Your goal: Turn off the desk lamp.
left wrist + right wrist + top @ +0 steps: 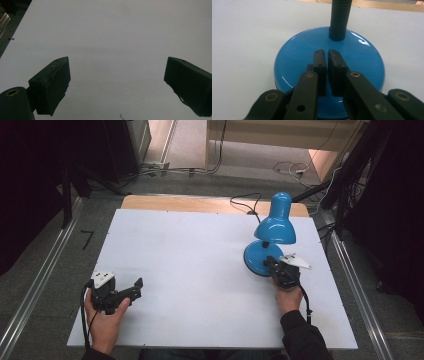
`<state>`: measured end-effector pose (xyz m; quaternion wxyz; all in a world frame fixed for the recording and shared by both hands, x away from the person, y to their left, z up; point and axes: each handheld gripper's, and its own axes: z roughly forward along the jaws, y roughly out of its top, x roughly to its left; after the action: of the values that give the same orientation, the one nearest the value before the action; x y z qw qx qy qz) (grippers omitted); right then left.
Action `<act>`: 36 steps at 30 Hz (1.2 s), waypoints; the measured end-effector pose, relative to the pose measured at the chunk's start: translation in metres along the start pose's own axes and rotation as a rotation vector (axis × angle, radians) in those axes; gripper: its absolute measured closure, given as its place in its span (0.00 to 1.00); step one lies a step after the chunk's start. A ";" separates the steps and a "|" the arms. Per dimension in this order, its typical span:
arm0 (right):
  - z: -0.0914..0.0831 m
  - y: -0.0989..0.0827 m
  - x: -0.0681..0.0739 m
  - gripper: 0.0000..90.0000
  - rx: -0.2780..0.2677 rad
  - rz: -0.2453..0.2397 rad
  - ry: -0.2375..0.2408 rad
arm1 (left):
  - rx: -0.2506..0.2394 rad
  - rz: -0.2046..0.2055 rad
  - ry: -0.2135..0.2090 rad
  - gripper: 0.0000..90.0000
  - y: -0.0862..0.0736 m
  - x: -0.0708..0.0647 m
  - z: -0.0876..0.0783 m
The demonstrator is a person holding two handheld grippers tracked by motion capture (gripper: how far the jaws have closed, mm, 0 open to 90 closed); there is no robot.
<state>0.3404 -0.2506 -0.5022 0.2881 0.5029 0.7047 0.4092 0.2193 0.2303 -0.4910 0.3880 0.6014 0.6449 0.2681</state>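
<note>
A blue desk lamp (274, 227) stands at the right of the white table (190, 250), its shade bent down over its round base (254, 256). My right gripper (268, 262) rests its tips on the near part of that base (362, 60), in front of the ribbed neck (340, 20). Its jaws are shut to a thin slit with nothing between them (327, 53). My left gripper (132, 292) is at the front left, held low over bare table. Its jaws stand wide open around nothing (117, 75).
The lamp's black cord (247, 205) runs off the far edge over a strip of wood. Dark stands and cables crowd the floor at the right and far side. Metal rails (40, 285) run along both sides of the table.
</note>
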 end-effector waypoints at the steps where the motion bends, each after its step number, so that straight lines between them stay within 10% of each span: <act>1: -0.001 0.000 -0.001 0.89 0.002 0.004 -0.001 | 0.001 0.002 0.000 0.08 0.000 0.000 0.000; 16: -0.009 0.004 -0.003 0.54 0.000 0.047 0.071 | -0.003 0.000 0.002 0.08 0.000 0.000 0.000; 36: -0.013 0.005 -0.005 0.45 0.024 0.043 0.073 | -0.002 -0.003 0.002 0.08 0.000 0.000 -0.001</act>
<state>0.3335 -0.2580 -0.4915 0.2471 0.5060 0.7087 0.4250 0.2187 0.2306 -0.4906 0.3885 0.5998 0.6458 0.2688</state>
